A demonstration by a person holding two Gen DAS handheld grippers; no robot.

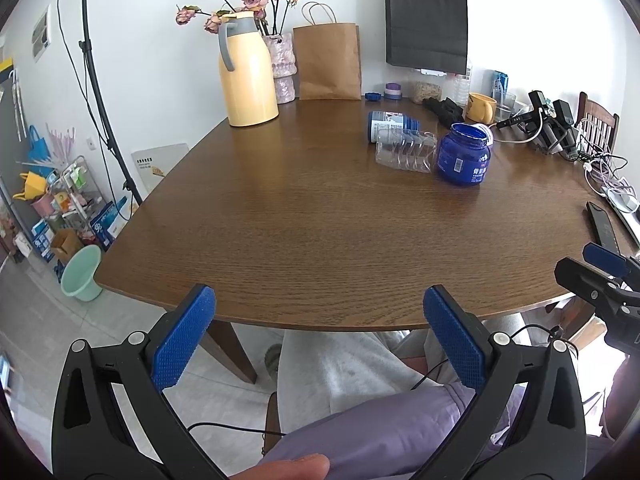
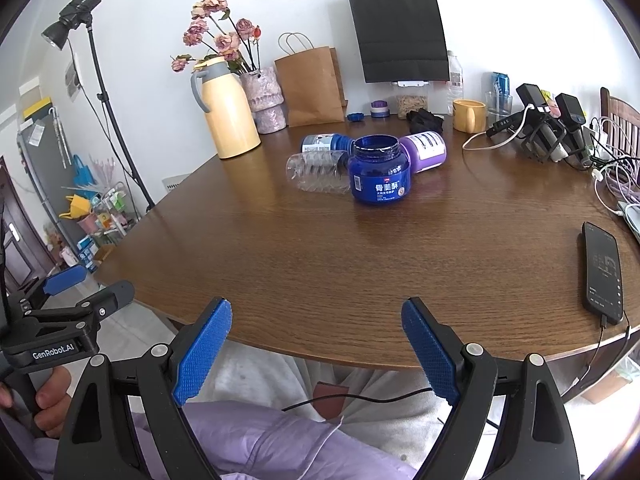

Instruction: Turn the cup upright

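On the wooden table (image 2: 320, 260), toward its far side, an uncapped dark blue jar (image 2: 379, 172) stands upright, touching a clear plastic cup (image 2: 318, 172) lying on its side. At the near edge, the left gripper (image 1: 320, 336) and right gripper (image 2: 316, 354) hover spread wide, holding nothing.

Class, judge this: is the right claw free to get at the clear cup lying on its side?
Probably yes, at an angle. The right claw is open, bare table ahead, but the blue jar crowds the clear cup on the right.
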